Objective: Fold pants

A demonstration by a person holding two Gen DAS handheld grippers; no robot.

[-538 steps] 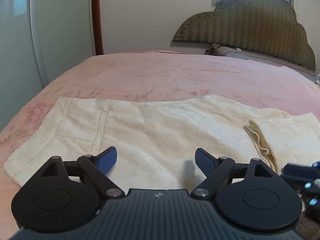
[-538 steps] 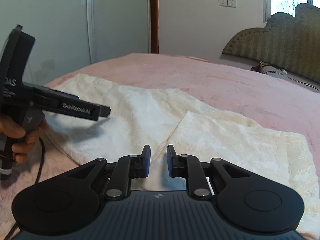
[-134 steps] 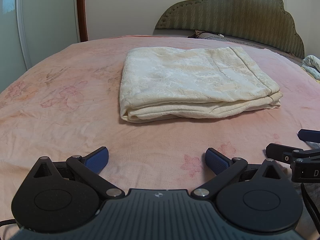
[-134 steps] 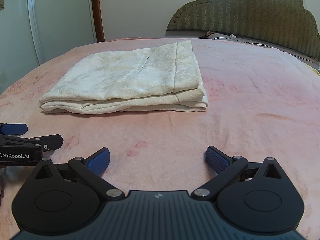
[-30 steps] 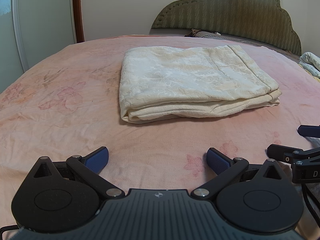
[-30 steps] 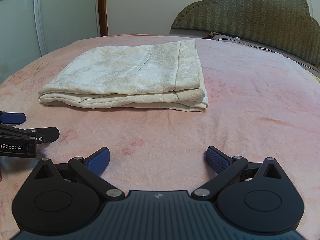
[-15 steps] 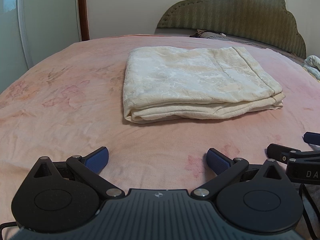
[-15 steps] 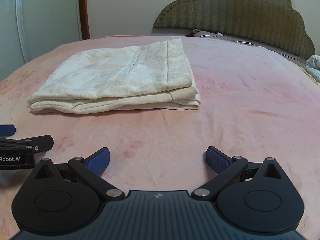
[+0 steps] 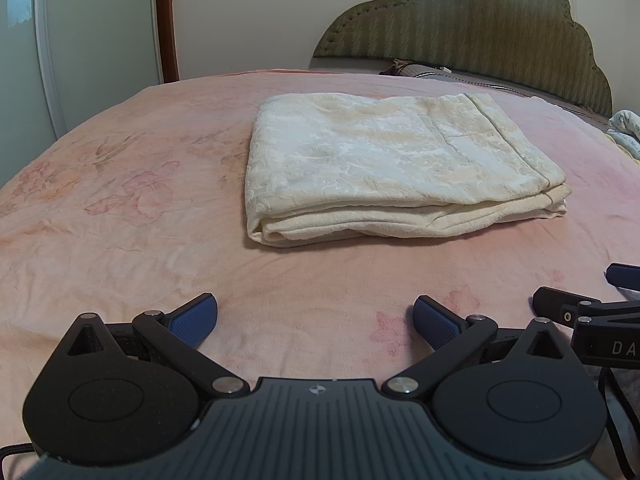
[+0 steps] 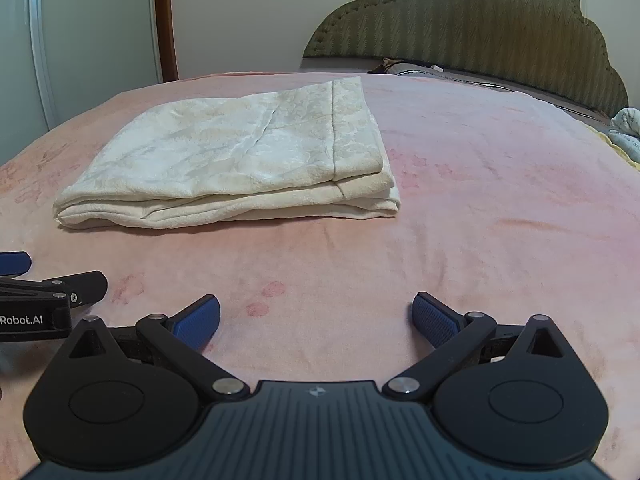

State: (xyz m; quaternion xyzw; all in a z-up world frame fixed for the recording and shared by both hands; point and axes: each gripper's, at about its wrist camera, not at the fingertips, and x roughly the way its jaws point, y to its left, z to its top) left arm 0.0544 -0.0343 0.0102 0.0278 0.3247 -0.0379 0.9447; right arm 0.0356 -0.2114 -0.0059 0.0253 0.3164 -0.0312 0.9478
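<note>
Folded pants lying square on pink bed. Left gripper and right gripper spread wide, empty, near edge. Best left untouched; lift away without snagging stack.

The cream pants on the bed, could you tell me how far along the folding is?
Done: the pants lie in a compact layered rectangle on the pink bedspread, edges roughly aligned. In hand: nothing; the left gripper and right gripper are both open, short of the bundle. Left: seemingly nothing, beyond optional smoothing.
</note>
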